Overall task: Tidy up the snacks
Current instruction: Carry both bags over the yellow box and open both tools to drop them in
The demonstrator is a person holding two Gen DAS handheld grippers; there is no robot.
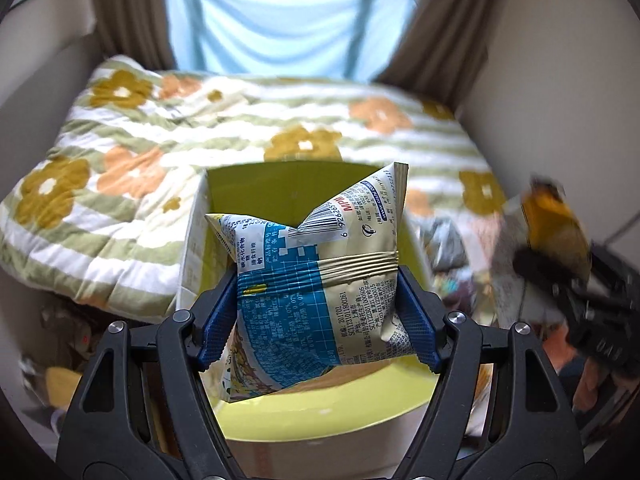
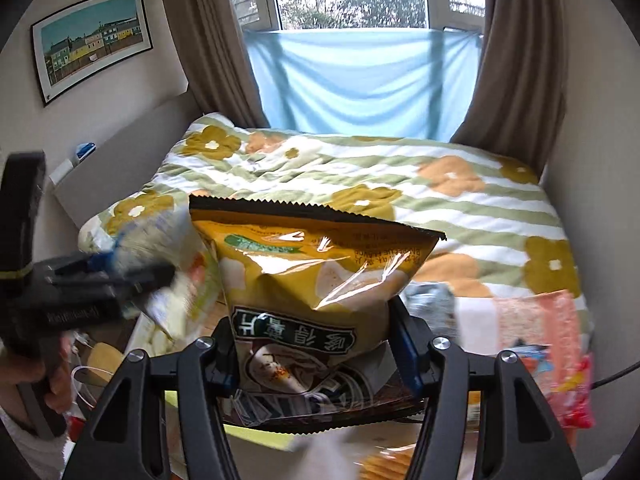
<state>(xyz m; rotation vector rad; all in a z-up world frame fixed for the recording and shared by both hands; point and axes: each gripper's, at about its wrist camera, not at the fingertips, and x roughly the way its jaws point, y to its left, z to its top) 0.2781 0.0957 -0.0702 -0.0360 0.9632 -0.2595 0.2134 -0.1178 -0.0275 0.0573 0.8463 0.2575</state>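
Your left tongs (image 1: 318, 312) are clamped across the middle of the puffy blue-and-cream foil snack packet (image 1: 316, 280), which hangs above the open lime-green box (image 1: 280, 184) at the foot of the flowered bed quilt (image 1: 120, 128). Lower it squarely inside the walls before you let go. Your right tongs (image 2: 316, 344) grip the crinkly yellow crisp bag (image 2: 316, 264) beside it; keep it clear, and squeeze gently.

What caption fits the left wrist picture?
Left tool holds a snack bag over a green box.
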